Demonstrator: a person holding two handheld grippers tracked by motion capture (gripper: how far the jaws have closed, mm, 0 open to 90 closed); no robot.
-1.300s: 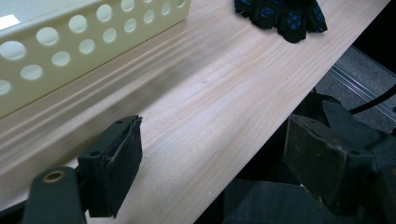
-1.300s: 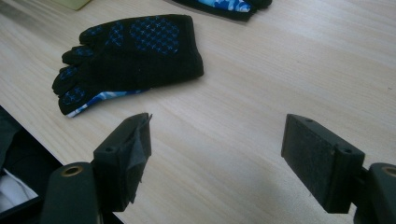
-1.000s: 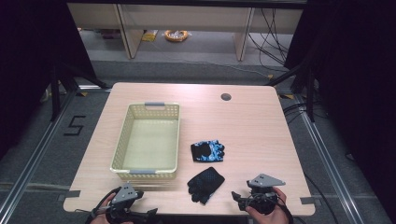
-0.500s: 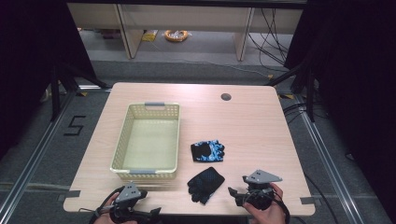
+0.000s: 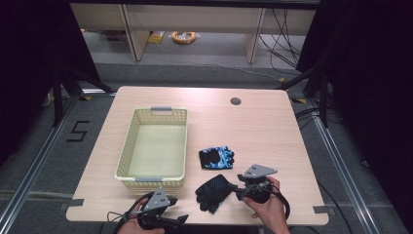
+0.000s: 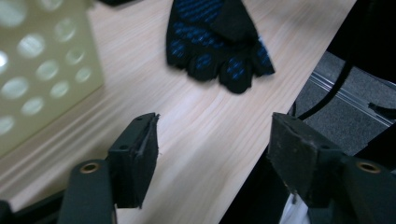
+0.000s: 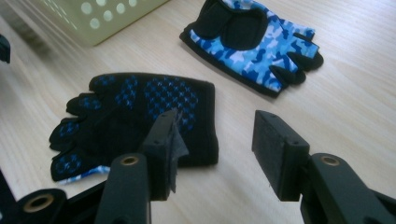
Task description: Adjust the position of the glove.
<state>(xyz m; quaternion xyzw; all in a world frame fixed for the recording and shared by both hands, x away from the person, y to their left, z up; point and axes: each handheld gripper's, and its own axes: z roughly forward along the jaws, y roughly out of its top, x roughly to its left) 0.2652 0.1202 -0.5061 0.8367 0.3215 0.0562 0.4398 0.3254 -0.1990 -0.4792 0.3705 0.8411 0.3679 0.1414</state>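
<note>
A: Where's everything?
B: Table (image 5: 272,126) fills mid-frame; basket (image 5: 127,161) left of centre; black glove (image 5: 213,191) lower centre.
A: Claws?
B: Right gripper (image 5: 237,190) beside the glove's cuff, left gripper (image 5: 182,219) bottom edge; both have been closing, nothing pinched, still released.

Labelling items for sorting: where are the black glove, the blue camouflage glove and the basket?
black glove (image 7: 140,112), right gripper view, dotted palm.
blue camouflage glove (image 7: 261,46), right gripper view, patterned middle.
basket (image 5: 127,146), high view, left wall.
</note>
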